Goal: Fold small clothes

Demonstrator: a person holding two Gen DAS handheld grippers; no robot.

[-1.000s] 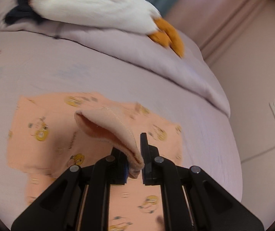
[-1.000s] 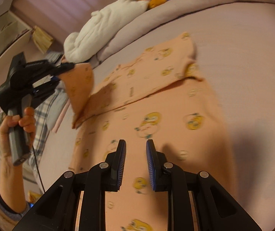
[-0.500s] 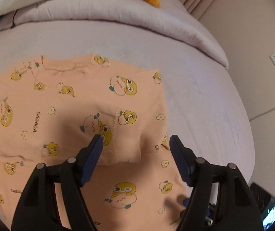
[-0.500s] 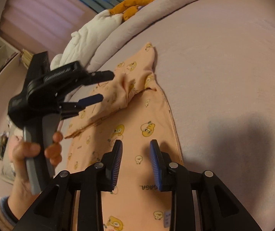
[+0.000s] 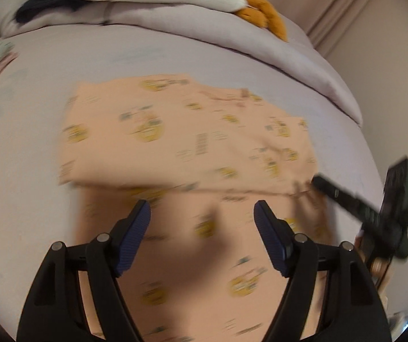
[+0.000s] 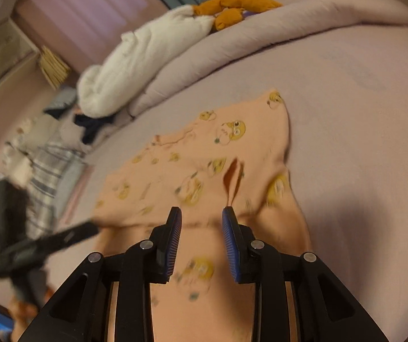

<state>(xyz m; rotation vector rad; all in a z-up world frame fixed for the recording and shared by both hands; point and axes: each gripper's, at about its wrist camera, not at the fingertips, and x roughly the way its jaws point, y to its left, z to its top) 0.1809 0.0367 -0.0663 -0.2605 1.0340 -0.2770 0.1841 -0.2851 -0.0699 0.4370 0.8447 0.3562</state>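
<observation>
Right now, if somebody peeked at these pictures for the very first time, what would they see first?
Probably the peach shirt with yellow cartoon faces, spread on the lilac bed with its top part folded over. Next, the black left gripper and right gripper with blue pads, both open just above the shirt. Then the white and orange stuffed toy lying on the rolled duvet at the far end of the bed.
</observation>
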